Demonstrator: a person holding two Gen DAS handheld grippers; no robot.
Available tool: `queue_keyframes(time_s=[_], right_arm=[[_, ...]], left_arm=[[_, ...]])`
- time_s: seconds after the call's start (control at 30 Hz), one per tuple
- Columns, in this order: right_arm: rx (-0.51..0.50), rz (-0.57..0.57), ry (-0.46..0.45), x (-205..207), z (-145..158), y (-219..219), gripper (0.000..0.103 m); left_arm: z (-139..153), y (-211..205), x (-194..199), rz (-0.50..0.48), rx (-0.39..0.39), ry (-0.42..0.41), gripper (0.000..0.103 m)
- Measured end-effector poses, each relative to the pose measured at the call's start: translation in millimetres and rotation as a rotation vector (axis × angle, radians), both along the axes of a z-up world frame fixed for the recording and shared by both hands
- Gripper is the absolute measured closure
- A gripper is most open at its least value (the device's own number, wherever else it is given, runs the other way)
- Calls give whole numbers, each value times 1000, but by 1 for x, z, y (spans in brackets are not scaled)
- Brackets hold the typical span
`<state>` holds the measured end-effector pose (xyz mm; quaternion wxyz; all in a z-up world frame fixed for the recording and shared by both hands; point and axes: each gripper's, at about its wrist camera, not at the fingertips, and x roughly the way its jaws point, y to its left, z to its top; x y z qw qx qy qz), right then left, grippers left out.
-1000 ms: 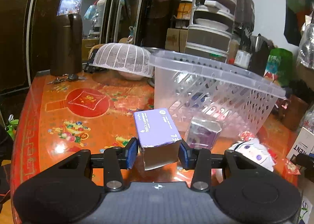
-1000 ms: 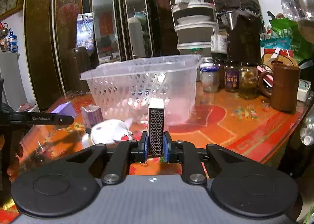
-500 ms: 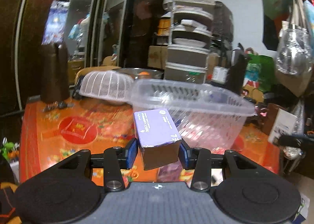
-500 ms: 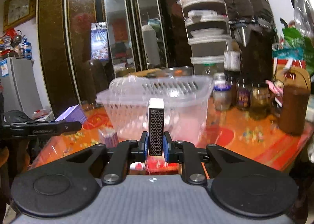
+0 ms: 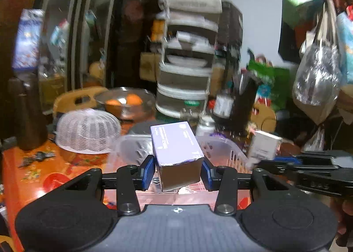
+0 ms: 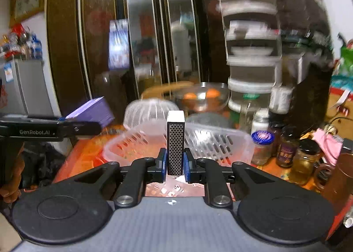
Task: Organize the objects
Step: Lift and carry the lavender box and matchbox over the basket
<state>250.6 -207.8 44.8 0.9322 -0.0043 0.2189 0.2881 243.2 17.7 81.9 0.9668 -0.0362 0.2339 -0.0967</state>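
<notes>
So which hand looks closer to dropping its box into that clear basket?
Probably the right. The right gripper holds the slim white box upright, apparently over the basket opening. The left gripper clamps the purple box nearer the basket's rim. It's close, though.

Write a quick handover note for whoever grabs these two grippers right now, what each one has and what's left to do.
Left tool: shut on the purple box, held up over the clear basket.
Right tool: shut on the matchbox, upright, also over the basket.
Done: both items picked up and carried to the basket.
Left: lower and release each into the basket. Its floor shows little; what lies there cannot be made out. Views are blurred.
</notes>
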Motion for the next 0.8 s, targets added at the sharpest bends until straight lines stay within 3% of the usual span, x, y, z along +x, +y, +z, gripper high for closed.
queue_keyframes(time_s=[0.2, 0.3, 0.47, 0.8], right_arm=[[-92, -32, 221, 82, -12, 22, 85], [-146, -39, 292, 103, -29, 29, 85], [-178, -48, 339, 121, -44, 38, 85], [-218, -48, 341, 128, -54, 50, 85]], left_arm=[[-36, -8, 93, -5, -14, 302, 56], [-53, -2, 117, 16, -29, 379, 56], [-72, 3, 132, 33, -12, 432, 56], [-84, 1, 143, 42, 24, 436, 56]])
